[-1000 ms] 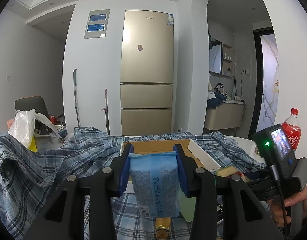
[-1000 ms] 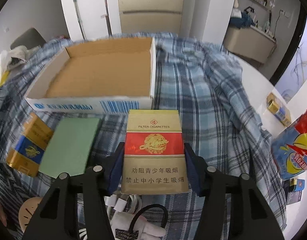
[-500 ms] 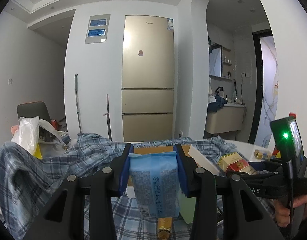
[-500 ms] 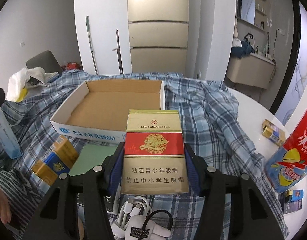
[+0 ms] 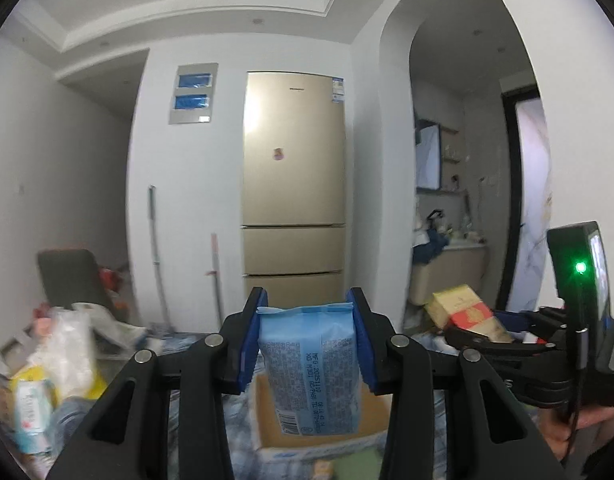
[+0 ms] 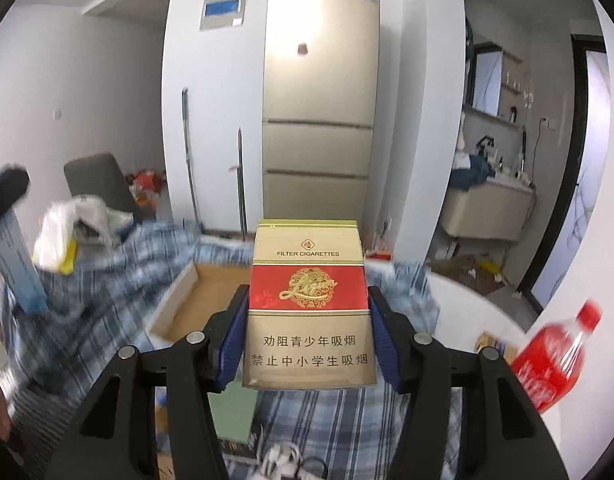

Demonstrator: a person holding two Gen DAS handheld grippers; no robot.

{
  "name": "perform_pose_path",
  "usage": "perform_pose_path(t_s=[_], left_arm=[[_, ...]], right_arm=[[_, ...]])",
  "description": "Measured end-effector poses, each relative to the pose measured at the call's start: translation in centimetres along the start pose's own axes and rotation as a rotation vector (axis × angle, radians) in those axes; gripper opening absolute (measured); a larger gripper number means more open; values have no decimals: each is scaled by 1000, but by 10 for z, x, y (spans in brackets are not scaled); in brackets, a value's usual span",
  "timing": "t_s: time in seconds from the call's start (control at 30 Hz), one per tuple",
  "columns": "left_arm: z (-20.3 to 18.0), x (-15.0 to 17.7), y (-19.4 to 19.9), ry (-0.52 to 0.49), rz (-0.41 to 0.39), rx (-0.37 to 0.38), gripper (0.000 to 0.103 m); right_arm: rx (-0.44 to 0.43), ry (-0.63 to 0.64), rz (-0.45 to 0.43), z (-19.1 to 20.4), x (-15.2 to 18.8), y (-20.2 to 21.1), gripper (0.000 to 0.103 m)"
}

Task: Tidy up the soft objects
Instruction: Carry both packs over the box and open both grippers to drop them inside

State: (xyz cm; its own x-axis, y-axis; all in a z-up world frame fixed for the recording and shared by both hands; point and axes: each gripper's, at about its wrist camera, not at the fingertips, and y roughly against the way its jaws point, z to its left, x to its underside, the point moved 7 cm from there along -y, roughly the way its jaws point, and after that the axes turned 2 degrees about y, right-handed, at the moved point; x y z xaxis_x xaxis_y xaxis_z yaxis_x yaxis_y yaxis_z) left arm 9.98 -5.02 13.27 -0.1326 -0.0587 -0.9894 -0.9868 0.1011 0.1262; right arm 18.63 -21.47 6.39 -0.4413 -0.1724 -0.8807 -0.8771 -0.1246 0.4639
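Observation:
My left gripper (image 5: pixel 307 320) is shut on a light blue tissue pack (image 5: pixel 313 364), held upright high over the open cardboard box (image 5: pixel 267 412). My right gripper (image 6: pixel 309 316) is shut on a gold and red cigarette pack (image 6: pixel 309 304), raised above the same box (image 6: pixel 199 296) on the blue plaid cloth (image 6: pixel 107 288). In the left wrist view the right gripper and its cigarette pack (image 5: pixel 465 312) show at the right. In the right wrist view the tissue pack (image 6: pixel 17 256) appears at the far left edge.
A red soda bottle (image 6: pixel 555 360) stands at the right on the white table (image 6: pixel 467 304). A green pad (image 6: pixel 231 416) and a white cable (image 6: pixel 283 456) lie under the right gripper. A plastic bag (image 5: pixel 63 344) sits at left. A gold fridge (image 5: pixel 293 176) stands behind.
Both grippers have risen well above the table with their packs still held. The right gripper has tilted up from looking down at the box toward the fridge.

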Motion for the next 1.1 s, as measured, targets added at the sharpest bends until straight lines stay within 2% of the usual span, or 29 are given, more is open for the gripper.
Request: perform_pose_path(t_s=[0.2,0.37,0.47,0.6,0.73,0.9,1.0,1.1], left_arm=[[-5,-18,-58,4,108,-23,43],[9,4,-99,13,237,-54,43],[22,33,-126,28,318,-74,43],[32,76,-160,39,434,-89,43],[37,107,-179,10,513,-111,43],[51,141,-197,29,628,-148,43],[56,159,-210,33,683,-147,43],[60,173,-215,42,703,-147,43]], right_arm=[[19,-87,-54,-5,-51,-20,55],[4,-146,-60,-10,-57,-46,55],[3,-133,-41,-6,-43,-65,55],[-13,-140,34,-5,-16,-102,55],[1,-121,113,-3,14,-142,55],[-15,-95,212,7,46,-175,55],[-32,-70,242,17,58,-186,55],[-32,-42,265,26,70,-191,55]])
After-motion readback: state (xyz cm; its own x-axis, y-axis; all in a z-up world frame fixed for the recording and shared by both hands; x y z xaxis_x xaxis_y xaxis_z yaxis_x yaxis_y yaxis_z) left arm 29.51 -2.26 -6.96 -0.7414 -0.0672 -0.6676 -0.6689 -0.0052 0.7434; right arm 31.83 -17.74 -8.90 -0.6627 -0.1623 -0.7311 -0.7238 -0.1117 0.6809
